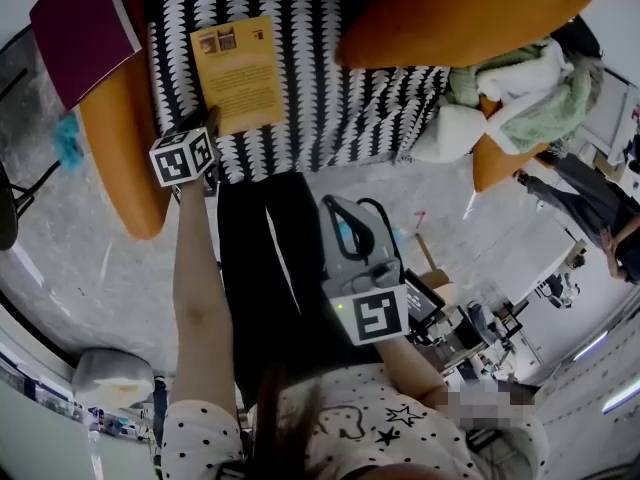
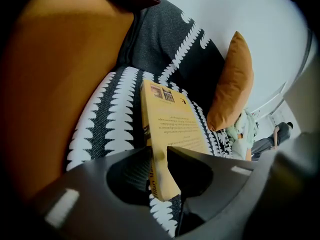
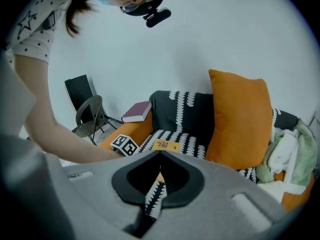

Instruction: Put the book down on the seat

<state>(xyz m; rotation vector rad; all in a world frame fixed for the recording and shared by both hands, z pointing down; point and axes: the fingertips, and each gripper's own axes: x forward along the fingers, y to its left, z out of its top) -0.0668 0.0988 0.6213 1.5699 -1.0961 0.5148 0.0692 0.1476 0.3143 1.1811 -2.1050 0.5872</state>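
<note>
A yellow book [image 1: 238, 73] lies face down on the black-and-white patterned seat [image 1: 340, 108] of an armchair. My left gripper [image 1: 207, 128] is at the book's near corner, its marker cube just behind it. In the left gripper view the jaws [image 2: 159, 156] are pressed on either side of the yellow book [image 2: 172, 126] at that corner. I cannot tell whether that near end rests on the seat [image 2: 107, 119]. My right gripper [image 1: 335, 208] hangs back over the floor, near the person's body. Its jaws [image 3: 160, 153] are shut with nothing between them.
A maroon book [image 1: 80, 23] lies on the orange left armrest [image 1: 125, 148]. An orange cushion [image 1: 460, 8] leans at the seat's right, and a heap of pale green and white cloth [image 1: 520, 88] lies beyond it. Two chairs [image 3: 87, 109] stand left of the armchair.
</note>
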